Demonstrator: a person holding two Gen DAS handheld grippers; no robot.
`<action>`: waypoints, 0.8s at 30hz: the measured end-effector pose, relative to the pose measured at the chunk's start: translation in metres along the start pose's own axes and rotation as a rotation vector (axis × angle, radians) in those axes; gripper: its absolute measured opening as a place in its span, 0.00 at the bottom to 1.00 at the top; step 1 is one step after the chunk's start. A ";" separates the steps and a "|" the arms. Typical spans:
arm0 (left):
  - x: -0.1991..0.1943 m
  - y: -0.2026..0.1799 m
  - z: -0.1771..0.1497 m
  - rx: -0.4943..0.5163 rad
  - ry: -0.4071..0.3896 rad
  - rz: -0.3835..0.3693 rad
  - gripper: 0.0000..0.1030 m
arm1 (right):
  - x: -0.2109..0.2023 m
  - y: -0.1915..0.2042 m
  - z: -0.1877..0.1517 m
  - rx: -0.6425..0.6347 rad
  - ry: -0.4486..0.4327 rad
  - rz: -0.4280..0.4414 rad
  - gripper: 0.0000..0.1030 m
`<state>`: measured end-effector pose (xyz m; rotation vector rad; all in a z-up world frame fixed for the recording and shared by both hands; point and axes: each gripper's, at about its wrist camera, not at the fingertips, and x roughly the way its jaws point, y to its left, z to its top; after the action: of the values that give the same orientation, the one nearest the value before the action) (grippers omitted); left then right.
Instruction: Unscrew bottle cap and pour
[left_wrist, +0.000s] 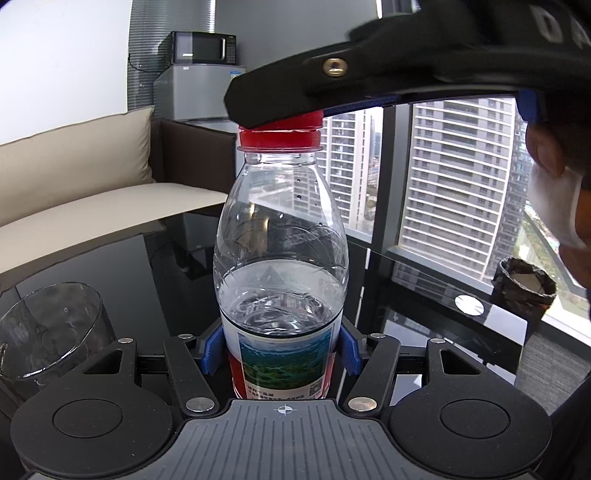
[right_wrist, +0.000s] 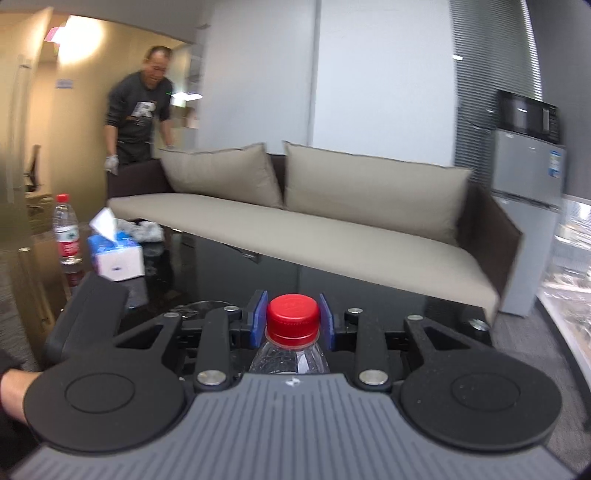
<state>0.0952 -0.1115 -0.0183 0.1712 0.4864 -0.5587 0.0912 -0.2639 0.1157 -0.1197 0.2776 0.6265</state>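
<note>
Red cap (right_wrist: 293, 314) (tool-clamped (right_wrist: 291, 319)), table-edge near

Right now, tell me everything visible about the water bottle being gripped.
The water bottle is clear, ribbed plastic, upright, roughly half full of water, with droplets inside its shoulder. A label showing a green landscape over red wraps its lower body. The left gripper clamps it at the label with blue pads. Its red cap is on, held between the right gripper pads. Its base is hidden.
</note>
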 end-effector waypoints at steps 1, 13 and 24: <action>0.000 -0.001 0.000 0.003 -0.001 0.004 0.55 | 0.000 0.000 -0.001 0.003 -0.006 -0.001 0.31; 0.001 -0.002 0.000 -0.006 -0.002 0.011 0.55 | 0.007 0.017 -0.001 0.069 -0.020 -0.142 0.47; 0.002 -0.003 0.001 -0.003 0.006 0.006 0.55 | 0.016 0.029 0.003 0.046 -0.013 -0.186 0.32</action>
<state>0.0953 -0.1151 -0.0180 0.1716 0.4922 -0.5513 0.0869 -0.2312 0.1136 -0.0956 0.2651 0.4361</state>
